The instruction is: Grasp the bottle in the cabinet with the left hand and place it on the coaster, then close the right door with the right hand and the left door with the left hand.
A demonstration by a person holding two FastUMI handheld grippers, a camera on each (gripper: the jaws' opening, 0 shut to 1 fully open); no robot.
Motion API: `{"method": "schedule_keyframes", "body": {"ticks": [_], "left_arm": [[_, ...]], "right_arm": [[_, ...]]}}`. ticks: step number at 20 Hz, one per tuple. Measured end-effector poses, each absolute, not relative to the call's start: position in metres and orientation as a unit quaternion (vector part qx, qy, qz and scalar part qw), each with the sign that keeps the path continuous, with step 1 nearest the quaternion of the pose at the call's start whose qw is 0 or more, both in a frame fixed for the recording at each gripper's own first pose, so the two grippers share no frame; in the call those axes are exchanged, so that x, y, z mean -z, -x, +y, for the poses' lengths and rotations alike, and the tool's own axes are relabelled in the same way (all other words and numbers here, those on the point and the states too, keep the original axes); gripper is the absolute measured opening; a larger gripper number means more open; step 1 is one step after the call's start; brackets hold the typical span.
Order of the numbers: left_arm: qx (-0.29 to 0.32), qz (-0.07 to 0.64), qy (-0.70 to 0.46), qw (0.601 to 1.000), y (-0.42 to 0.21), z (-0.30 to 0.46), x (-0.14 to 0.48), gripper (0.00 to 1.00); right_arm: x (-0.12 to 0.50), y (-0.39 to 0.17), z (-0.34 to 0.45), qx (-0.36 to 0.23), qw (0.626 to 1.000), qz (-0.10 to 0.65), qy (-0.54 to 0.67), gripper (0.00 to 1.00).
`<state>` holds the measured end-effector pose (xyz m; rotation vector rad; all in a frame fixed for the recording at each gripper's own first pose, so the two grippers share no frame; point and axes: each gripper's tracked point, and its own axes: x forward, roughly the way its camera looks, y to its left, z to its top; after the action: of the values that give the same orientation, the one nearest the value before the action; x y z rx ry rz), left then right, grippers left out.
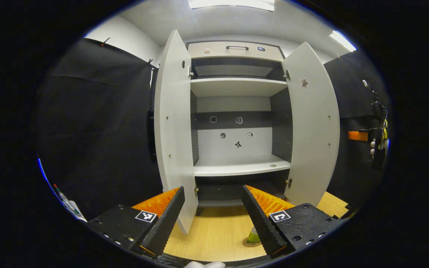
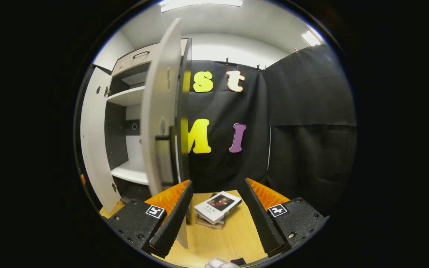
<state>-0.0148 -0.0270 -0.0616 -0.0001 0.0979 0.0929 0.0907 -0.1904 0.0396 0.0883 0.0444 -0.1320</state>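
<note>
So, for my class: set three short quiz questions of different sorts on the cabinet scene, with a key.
1. True or false: both cabinet doors, the left door and the right door, stand open.
2. Where is the green bottle? A) on the cabinet's shelf B) on the coaster on the wooden table C) between the left gripper jaws
3. Fill in: in the right gripper view, a stack of ___ lies on the table beyond the right gripper.

Key: 1 true; 2 B; 3 books.
</note>
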Motion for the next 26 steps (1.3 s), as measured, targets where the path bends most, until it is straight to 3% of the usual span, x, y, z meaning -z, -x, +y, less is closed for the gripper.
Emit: {"method": "schedule_keyframes", "body": {"ticks": [6, 11, 15, 16, 26], "left_arm": [[-0.065, 0.045, -0.002, 0.997, 0.002, -0.066, 0.051, 0.94], [-0.072, 0.052, 0.018, 0.996, -0.011, -0.093, 0.048, 0.94], [-0.085, 0.054, 0.028, 0.995, -0.013, -0.101, 0.046, 0.90], [-0.086, 0.055, 0.032, 0.994, -0.012, -0.101, 0.047, 0.94], [-0.066, 0.050, 0.030, 0.996, -0.023, -0.075, 0.053, 0.94]], "right_arm": [[-0.051, -0.134, -0.163, -0.050, 0.997, 0.025, -0.050, 0.83], [-0.052, -0.142, -0.160, -0.103, 0.994, 0.037, -0.028, 0.82], [-0.047, -0.141, -0.148, -0.130, 0.989, 0.050, -0.052, 0.82], [-0.047, -0.141, -0.140, -0.139, 0.987, 0.052, -0.055, 0.82], [-0.047, -0.145, -0.053, -0.174, 0.983, 0.054, -0.032, 0.82]]}}
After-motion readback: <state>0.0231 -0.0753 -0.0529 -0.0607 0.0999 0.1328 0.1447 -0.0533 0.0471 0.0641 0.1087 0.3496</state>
